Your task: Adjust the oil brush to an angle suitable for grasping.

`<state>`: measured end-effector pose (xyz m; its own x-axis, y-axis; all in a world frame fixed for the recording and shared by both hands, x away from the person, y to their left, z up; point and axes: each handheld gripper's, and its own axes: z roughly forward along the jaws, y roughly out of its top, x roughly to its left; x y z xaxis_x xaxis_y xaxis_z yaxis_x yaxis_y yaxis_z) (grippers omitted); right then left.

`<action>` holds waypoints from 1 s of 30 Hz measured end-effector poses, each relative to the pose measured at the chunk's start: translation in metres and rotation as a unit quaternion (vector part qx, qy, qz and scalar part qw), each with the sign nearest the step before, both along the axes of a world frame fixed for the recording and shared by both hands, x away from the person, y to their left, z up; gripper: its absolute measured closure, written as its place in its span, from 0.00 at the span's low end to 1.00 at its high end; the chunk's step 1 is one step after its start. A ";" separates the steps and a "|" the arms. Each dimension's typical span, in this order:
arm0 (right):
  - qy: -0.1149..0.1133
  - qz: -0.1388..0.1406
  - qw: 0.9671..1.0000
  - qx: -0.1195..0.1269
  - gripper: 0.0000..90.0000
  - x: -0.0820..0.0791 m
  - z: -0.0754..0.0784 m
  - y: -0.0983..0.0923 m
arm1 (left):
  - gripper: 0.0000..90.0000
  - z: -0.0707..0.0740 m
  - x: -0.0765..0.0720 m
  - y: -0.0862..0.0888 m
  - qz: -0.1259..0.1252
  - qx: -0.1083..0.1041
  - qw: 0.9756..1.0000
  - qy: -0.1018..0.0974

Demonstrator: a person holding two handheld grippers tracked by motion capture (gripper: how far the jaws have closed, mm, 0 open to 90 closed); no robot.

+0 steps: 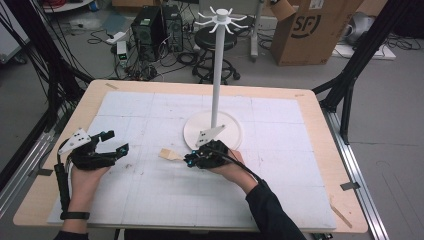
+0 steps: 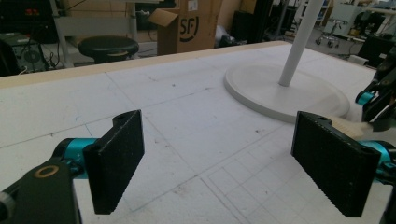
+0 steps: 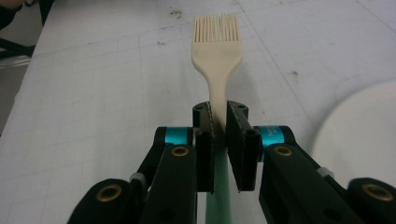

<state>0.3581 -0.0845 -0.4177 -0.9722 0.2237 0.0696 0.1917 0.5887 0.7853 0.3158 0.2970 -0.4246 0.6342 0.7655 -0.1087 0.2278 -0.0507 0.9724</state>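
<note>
From above, the right gripper (image 1: 192,159) pinches a brush (image 1: 170,154) low over the middle of the table (image 1: 310,107), just in front of the stand (image 1: 216,75). The step looks like carrying the brush, perhaps up to a hook.

In the left gripper view, the left gripper (image 2: 219,161) hangs spread wide, empty.

In the right gripper view, the jaws clamp the brush handle, bristles pointing away.

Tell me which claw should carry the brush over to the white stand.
The right claw. Its jaws are already shut on the brush handle, and in the high view it sits just in front of the white stand base. The left claw is open, holds nothing, and sits farther from the stand.
</note>
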 end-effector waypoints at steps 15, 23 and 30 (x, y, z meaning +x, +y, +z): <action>0.007 0.073 0.997 -0.011 0.91 0.002 -0.008 0.062 | 0.20 0.002 -0.002 0.000 -0.007 0.000 1.000 -0.006; 0.006 0.091 0.995 -0.036 0.90 0.002 -0.022 0.076 | 0.20 0.002 -0.002 -0.002 -0.013 0.002 1.000 -0.002; 0.002 0.080 0.996 -0.035 0.71 0.002 -0.017 0.071 | 0.20 0.002 -0.002 -0.002 -0.015 0.005 1.000 -0.002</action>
<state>0.3604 -0.0134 -0.4345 -0.9955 0.0712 0.0626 0.0941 0.6646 0.7413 0.3136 0.2953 -0.4228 0.6567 0.7478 -0.0980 0.2222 -0.0677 0.9727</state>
